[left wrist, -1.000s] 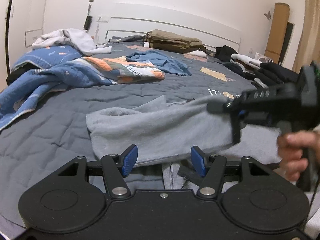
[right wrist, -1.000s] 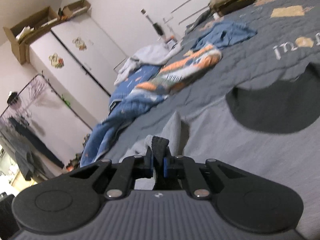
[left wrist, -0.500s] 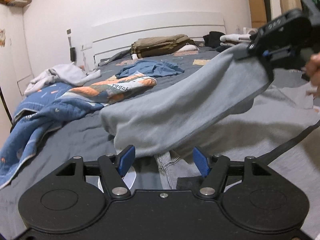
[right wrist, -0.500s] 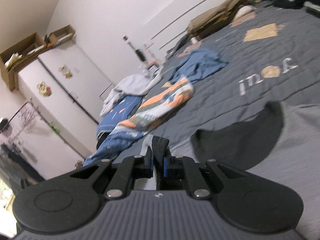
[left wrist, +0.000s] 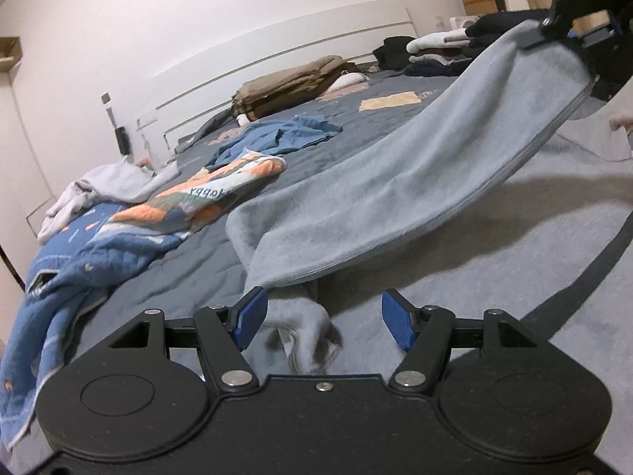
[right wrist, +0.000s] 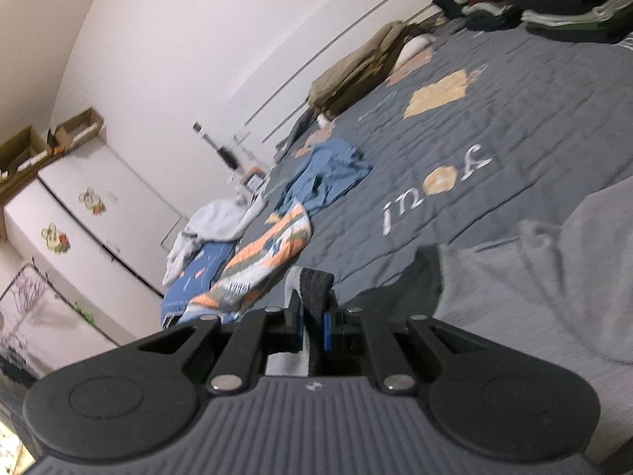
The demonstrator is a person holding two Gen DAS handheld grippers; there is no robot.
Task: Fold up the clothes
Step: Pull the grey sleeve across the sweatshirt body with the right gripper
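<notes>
right gripper (right wrist: pixel 312 320) pinched the grey sleeve (left wrist: pixel 395 182), lifted up on the right | left gripper (left wrist: pixel 322 318) wide open, holding nothing, grey cloth bunched between its fingers

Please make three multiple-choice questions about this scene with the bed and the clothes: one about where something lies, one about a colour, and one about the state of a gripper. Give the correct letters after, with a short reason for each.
1. Where does the folded olive-brown garment lie?
A. near the headboard
B. on the floor
C. between the left gripper's fingers

2. What colour is the sleeve that is being lifted?
A. red
B. light grey
C. black

3. What is the state of the left gripper?
A. shut on the sleeve
B. open, holding nothing
C. shut on a sock

Answers:
1. A: the garment rests on the quilt just below the white headboard.
2. B: the left wrist view shows light grey fabric stretching up to the right gripper, which is clamped on its dark cuff.
3. B: its blue pads stand far apart, nothing between them.
</notes>
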